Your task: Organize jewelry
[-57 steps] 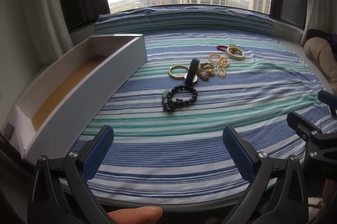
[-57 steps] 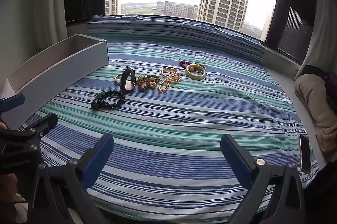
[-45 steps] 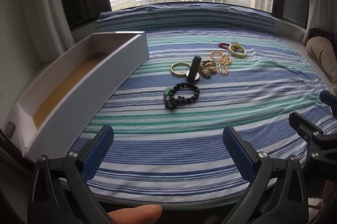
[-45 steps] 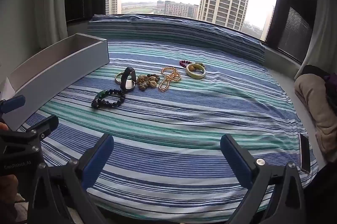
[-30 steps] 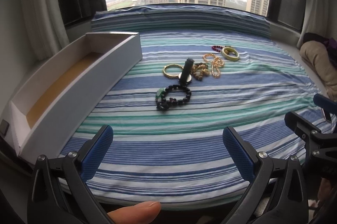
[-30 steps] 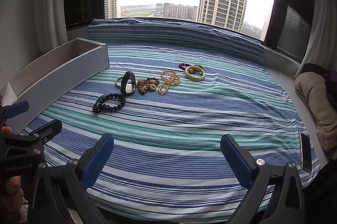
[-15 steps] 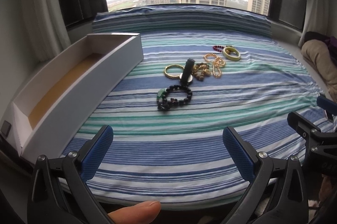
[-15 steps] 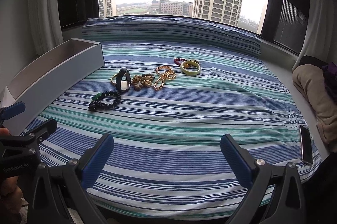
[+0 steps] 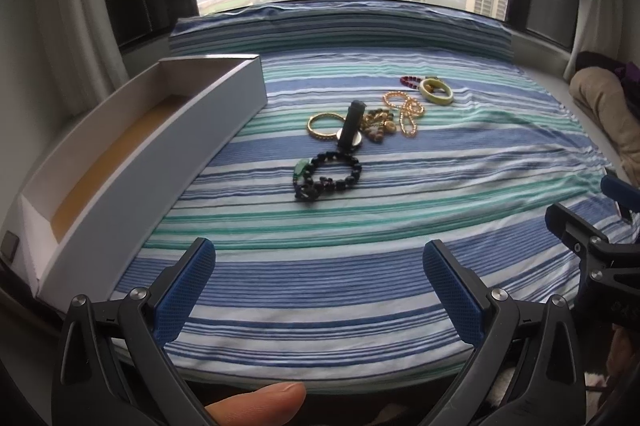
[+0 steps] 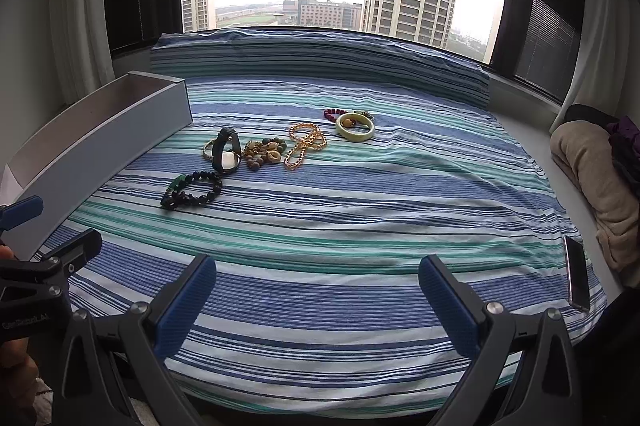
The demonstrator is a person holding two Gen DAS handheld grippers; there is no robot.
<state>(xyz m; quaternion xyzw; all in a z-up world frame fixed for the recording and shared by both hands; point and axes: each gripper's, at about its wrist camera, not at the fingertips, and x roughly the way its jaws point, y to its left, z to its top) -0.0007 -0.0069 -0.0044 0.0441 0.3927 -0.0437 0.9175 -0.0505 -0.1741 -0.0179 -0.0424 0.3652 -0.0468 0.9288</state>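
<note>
Jewelry lies in a loose row on a striped blue-green cloth [image 9: 360,246]. A black bead bracelet [image 9: 328,175] with a green bead is nearest. Behind it are a black watch [image 9: 351,127], a gold bangle [image 9: 324,125], a brown bead cluster [image 9: 378,129], a gold chain [image 9: 404,111], a pale jade bangle [image 9: 436,91] and a red bead bracelet [image 9: 410,80]. A long open white box [image 9: 140,161] stands on the left. My left gripper [image 9: 318,292] is open and empty near the front edge. My right gripper [image 10: 316,296] is open and empty, right of the left one.
A phone [image 10: 576,278] lies at the cloth's right edge. A beige cushion [image 10: 592,169] sits on the right sill. A rolled striped bolster [image 10: 320,57] runs below the window. Curtains hang on both sides.
Both grippers have shifted slightly, so the views wobble a little. The jewelry and box have not moved. Both grippers stay open.
</note>
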